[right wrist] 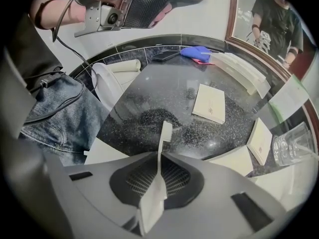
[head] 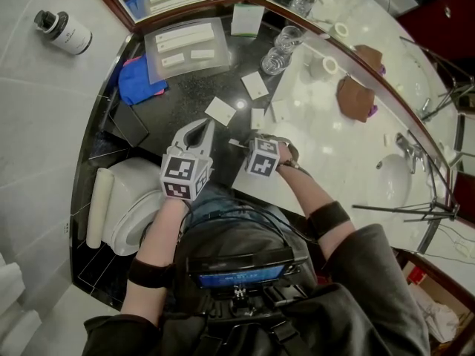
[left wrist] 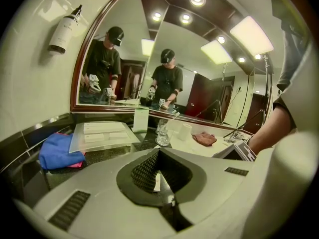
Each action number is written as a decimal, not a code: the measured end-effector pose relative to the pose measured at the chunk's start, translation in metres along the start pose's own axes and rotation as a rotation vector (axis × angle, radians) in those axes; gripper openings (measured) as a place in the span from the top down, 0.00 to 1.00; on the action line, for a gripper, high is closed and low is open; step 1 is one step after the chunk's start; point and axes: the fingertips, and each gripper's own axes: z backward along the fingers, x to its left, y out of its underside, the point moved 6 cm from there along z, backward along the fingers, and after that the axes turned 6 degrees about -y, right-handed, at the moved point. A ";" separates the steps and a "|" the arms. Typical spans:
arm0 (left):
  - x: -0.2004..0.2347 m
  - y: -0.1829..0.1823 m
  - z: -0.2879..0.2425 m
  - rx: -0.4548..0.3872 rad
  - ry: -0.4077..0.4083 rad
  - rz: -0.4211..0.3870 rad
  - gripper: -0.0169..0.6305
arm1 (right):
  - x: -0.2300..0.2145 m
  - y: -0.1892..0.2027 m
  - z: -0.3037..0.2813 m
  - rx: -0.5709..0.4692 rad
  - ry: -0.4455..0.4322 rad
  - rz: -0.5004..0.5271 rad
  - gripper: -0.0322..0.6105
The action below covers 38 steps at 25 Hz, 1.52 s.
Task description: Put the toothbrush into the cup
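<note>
Since the toothbrush [right wrist: 158, 176] is clamped in the right claw [right wrist: 159, 156], one end sticking out past the tips just above the dark worktop [right wrist: 164, 91], the step in hand looks like the carry. The cup [right wrist: 291, 143], a clear glass, stands well apart from it, beyond some flat white packets [right wrist: 210, 102]. Lift first and grip firmly so the thin brush cannot swivel. Bring it upright over the rim and lower it inside before letting go. The left claw [left wrist: 158, 158] is shut with nothing clearly in it, and is best held aside.
</note>
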 end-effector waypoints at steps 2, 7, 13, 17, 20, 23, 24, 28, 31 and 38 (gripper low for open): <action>0.000 -0.001 -0.001 -0.001 0.000 -0.004 0.97 | 0.000 0.001 0.001 -0.003 0.005 -0.006 0.89; -0.005 -0.006 0.000 0.006 0.011 -0.017 0.97 | -0.003 0.002 0.015 -0.064 0.027 -0.054 0.89; -0.014 -0.012 -0.002 -0.006 0.015 -0.047 0.97 | -0.008 0.009 0.044 -0.126 0.082 -0.082 0.89; -0.026 -0.019 -0.003 -0.010 0.032 -0.078 0.97 | -0.007 0.018 0.068 -0.214 0.117 -0.141 0.89; -0.035 -0.023 -0.005 -0.011 0.048 -0.102 0.97 | -0.006 0.031 0.084 -0.282 0.152 -0.205 0.89; -0.046 -0.029 -0.008 -0.013 0.065 -0.126 0.97 | -0.006 0.043 0.105 -0.363 0.217 -0.250 0.89; -0.050 -0.030 -0.009 -0.014 0.071 -0.133 0.97 | -0.006 0.048 0.113 -0.391 0.240 -0.266 0.89; -0.067 -0.035 -0.012 -0.012 0.103 -0.161 0.97 | -0.004 0.067 0.148 -0.509 0.326 -0.342 0.89; -0.078 -0.036 -0.015 -0.011 0.122 -0.180 0.97 | -0.002 0.083 0.175 -0.599 0.390 -0.392 0.89; -0.103 -0.038 -0.020 -0.003 0.169 -0.218 0.97 | 0.007 0.125 0.221 -0.871 0.509 -0.559 0.89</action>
